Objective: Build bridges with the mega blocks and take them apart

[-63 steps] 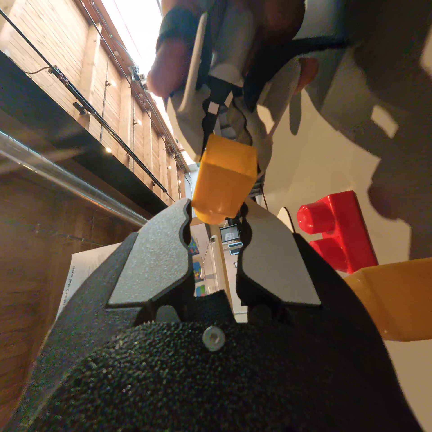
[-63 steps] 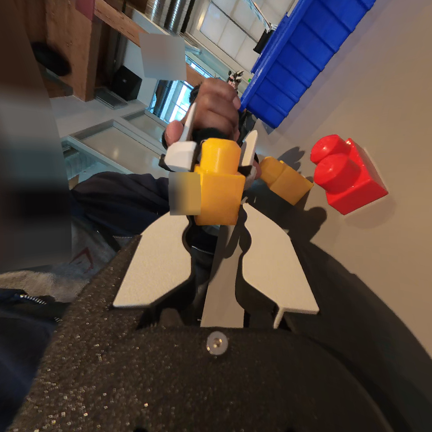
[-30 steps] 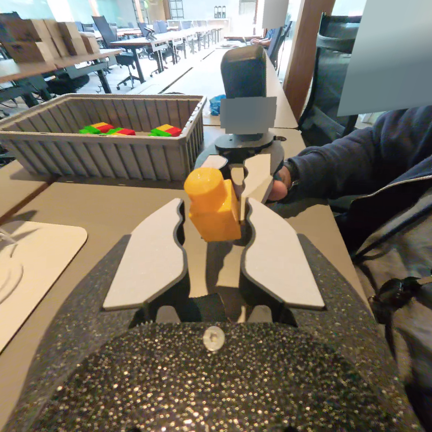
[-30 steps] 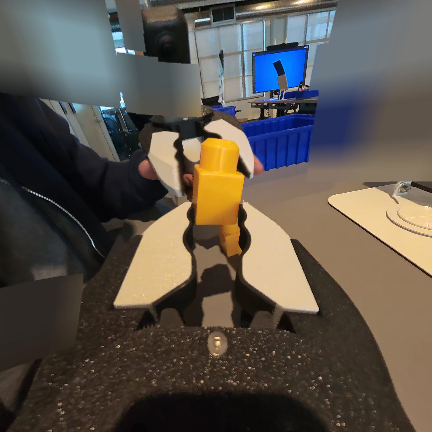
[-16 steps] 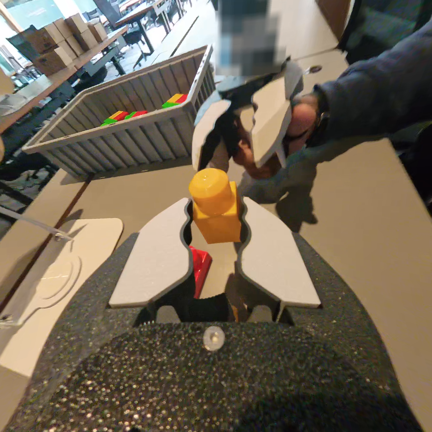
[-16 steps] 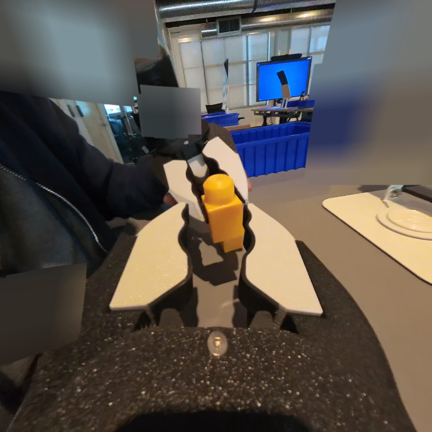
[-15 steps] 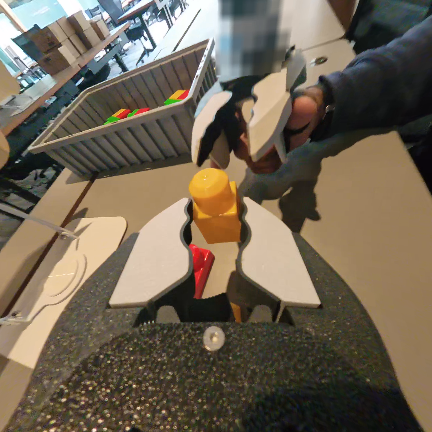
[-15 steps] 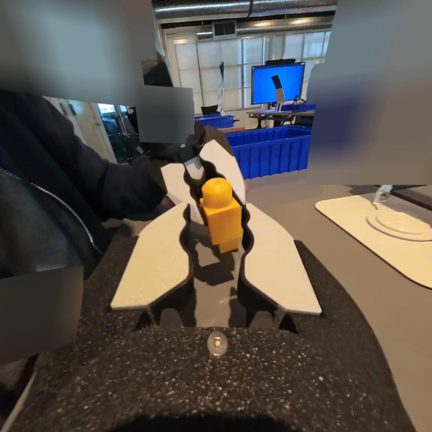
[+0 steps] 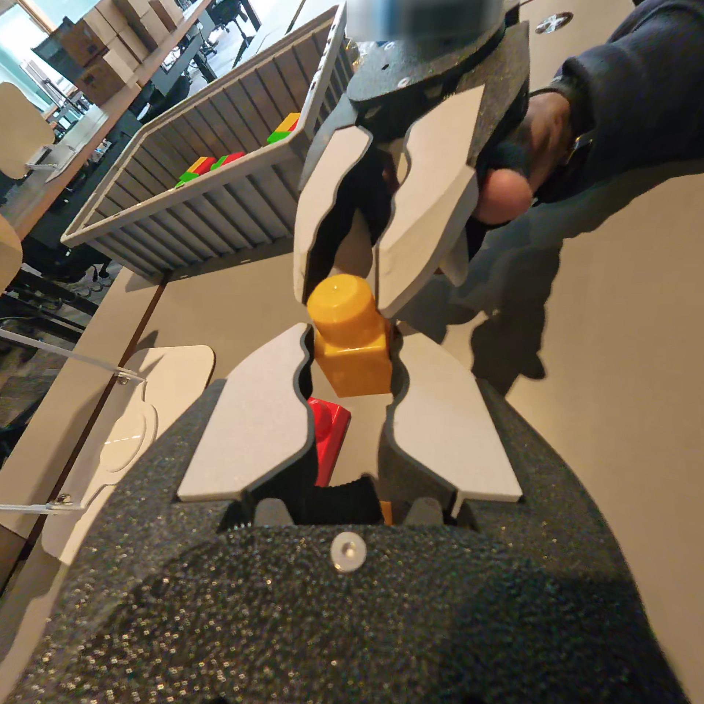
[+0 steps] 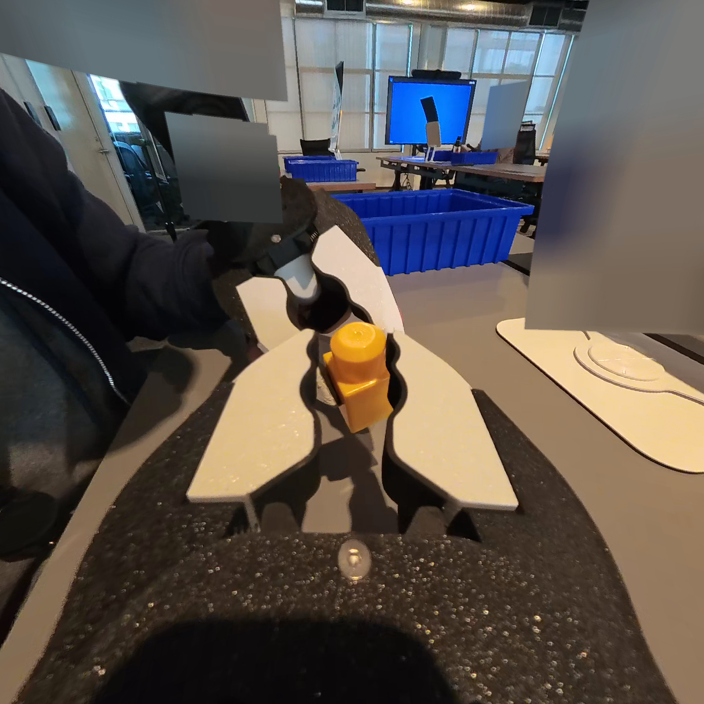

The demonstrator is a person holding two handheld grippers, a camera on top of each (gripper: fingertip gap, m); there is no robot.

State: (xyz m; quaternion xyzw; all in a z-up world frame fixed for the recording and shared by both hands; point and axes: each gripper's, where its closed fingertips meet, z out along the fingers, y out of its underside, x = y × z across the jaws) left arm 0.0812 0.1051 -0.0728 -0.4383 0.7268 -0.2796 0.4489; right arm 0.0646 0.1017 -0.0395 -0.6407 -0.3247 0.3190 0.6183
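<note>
Since half a second ago right gripper [image 9: 344, 301] has closed in on the stud | left gripper [image 9: 352, 350] clamps yellow block [image 9: 354, 354] by its body, held above table [image 9: 571, 381] and red block [image 9: 327, 426] | right jaws parted around stud, likely for a handover or twist

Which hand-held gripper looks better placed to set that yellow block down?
Left, probably. The left hand-held gripper is clamped on the yellow block's body above the table, while the right hand-held gripper merely flanks the stud.
</note>
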